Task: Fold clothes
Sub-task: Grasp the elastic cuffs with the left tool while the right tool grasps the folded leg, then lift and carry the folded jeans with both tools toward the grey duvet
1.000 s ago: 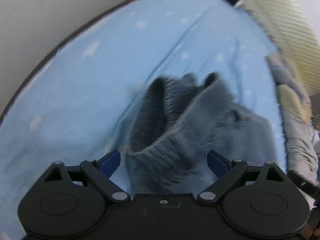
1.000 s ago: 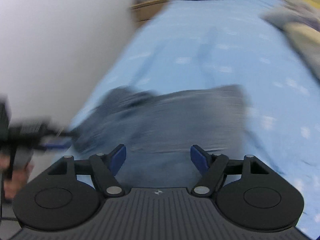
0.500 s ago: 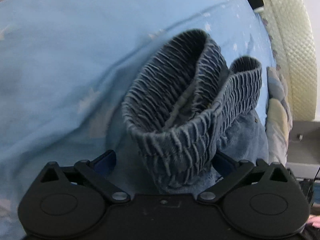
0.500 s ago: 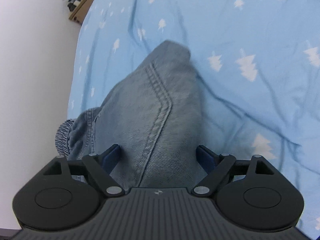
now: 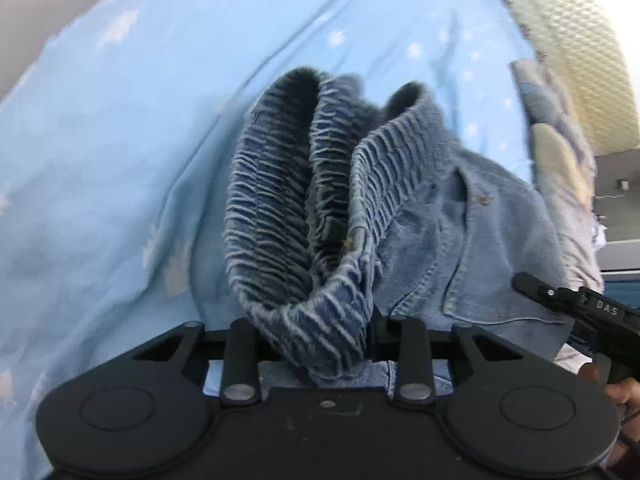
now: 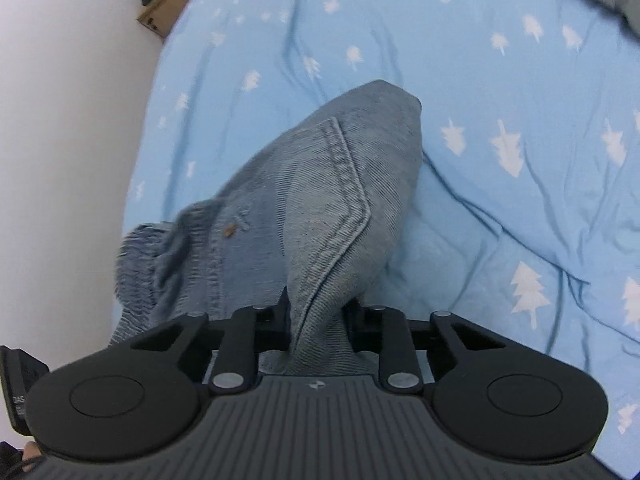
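A pair of blue denim shorts (image 5: 472,248) with a ribbed elastic waistband (image 5: 276,216) lies on a light blue bed sheet (image 5: 132,128). My left gripper (image 5: 320,340) is shut on the bunched waistband, which loops open in front of it. In the right wrist view the same denim shorts (image 6: 328,200) rise in a fold with a stitched seam, and my right gripper (image 6: 318,332) is shut on that denim fold. The fingertips of both grippers are hidden by cloth. The right gripper's black body (image 5: 580,308) shows at the right edge of the left wrist view.
The blue sheet with white tree prints (image 6: 500,128) spreads wide to the right. A cream quilted headboard (image 5: 580,40) and a patchwork pillow (image 5: 560,152) lie at the far right. A white wall (image 6: 68,120) borders the bed, with a wooden piece (image 6: 168,4) far off.
Both grippers were open around the denim half a second ago; both have now shut on it. The waistband and the fold are lifted slightly off the sheet.
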{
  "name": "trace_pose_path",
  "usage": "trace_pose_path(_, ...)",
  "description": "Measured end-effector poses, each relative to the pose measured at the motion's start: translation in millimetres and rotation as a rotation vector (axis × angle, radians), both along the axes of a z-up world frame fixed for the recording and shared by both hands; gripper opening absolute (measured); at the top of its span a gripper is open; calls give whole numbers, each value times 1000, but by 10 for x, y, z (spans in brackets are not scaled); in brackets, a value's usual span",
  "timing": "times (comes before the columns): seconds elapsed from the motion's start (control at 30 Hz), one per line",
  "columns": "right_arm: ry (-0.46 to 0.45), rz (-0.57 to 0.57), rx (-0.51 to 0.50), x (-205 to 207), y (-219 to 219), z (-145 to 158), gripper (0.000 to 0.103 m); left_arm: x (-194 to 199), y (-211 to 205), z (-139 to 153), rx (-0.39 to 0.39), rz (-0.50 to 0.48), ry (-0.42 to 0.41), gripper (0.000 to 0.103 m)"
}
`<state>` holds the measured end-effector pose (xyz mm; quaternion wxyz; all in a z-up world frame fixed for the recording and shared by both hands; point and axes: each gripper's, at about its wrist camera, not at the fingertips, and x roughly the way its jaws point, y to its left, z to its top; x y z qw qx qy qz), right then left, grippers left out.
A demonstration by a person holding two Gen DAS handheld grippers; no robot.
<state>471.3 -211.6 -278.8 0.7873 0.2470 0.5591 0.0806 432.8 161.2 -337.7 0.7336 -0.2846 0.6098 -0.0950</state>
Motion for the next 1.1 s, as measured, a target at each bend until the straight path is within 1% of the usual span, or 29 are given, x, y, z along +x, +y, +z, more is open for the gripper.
trace_pose_path(0.17,-72,-13,34,-319,-107,495,22,-329,-58,603,7,-5,-78,29)
trace_pose_path(0.33,-162,4,73,-684,-232,1004,22,-791,-169,1165,55,24,-160,29)
trace_pose_path(0.43,-200,9,100,-943,-319,1196,22,-1080,-277,1440,86,25,-206,29)
trace_pose_path(0.57,-235,8,130,-1274,-412,1383,22,-1403,-417,1784,89,44,-255,29)
trace_pose_path(0.63,-256,6,135,-1448,-464,1487,22,-1441,-559,1899,88,35,-277,29)
trace_pose_path(0.73,-282,-14,128,-1604,-516,1639,22,-1556,-682,2009,59,10,-305,29)
trace_pose_path(0.83,-309,-45,96,-1763,-625,1806,22,-1649,-803,2117,27,-18,-331,29)
trace_pose_path(0.93,-336,-77,62,-1919,-739,1975,22,-1696,-1031,2236,-8,-74,-355,29)
trace_pose_path(1.03,-361,-123,38,-2107,-989,2146,22,-1743,-1265,2356,-43,-131,-378,29)
trace_pose_path(1.1,-377,-152,25,-2219,-1219,2239,22,-1756,-1517,2433,-59,-169,-394,29)
